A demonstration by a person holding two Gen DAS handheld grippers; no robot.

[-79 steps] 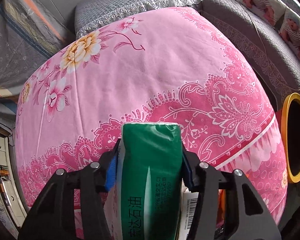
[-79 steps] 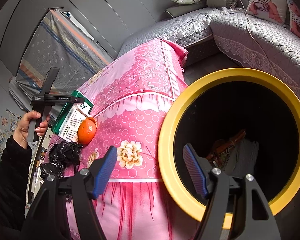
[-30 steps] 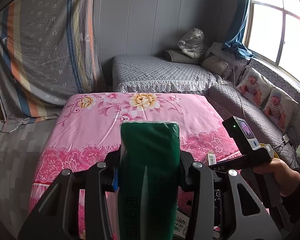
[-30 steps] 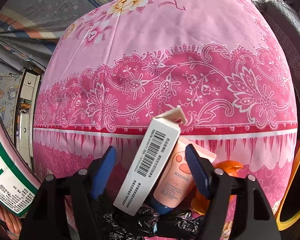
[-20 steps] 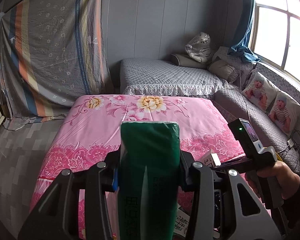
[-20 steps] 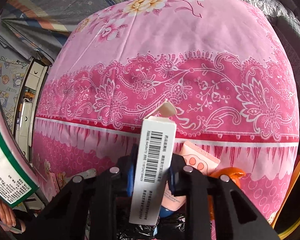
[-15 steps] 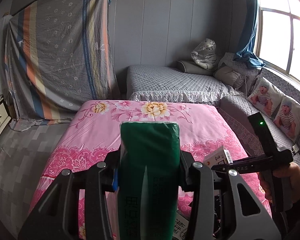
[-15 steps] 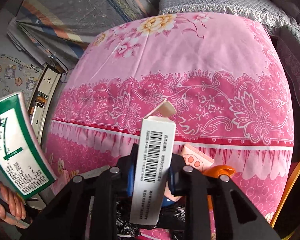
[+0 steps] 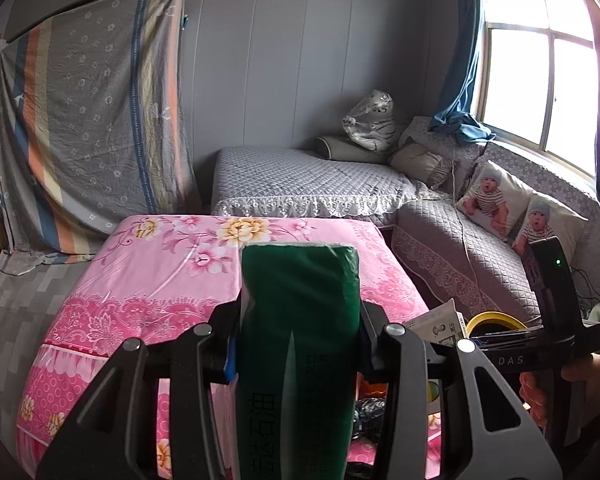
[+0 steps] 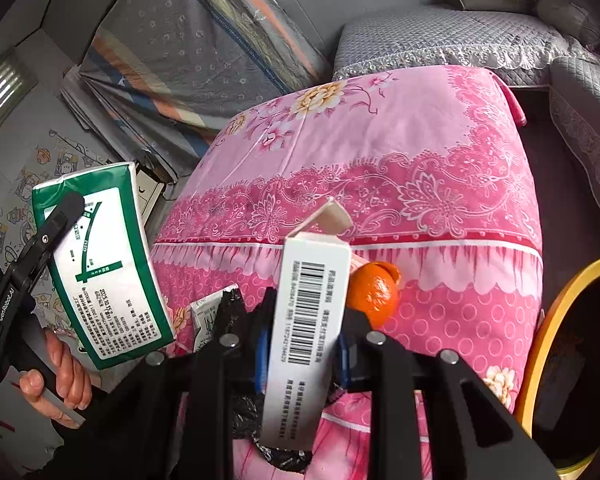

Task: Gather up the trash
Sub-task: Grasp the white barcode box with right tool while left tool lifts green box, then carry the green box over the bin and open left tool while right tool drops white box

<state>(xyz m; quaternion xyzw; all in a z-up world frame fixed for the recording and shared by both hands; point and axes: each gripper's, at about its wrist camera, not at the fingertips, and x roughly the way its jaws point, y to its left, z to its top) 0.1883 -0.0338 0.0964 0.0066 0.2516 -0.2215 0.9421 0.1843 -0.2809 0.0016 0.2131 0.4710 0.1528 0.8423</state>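
I had my left hand-held gripper (image 9: 298, 356) clamped on the green tissue pack (image 9: 298, 360), raised above the pink-covered table (image 9: 160, 280). My right hand-held gripper (image 10: 302, 346) pinched the white barcode box (image 10: 306, 340) upright, clear of the orange (image 10: 372, 290), near the yellow-rimmed bin (image 10: 548, 344), presumably for dropping.

Black fingers (image 9: 204, 364), blue pads, silver screws, bare hand (image 10: 66, 376)
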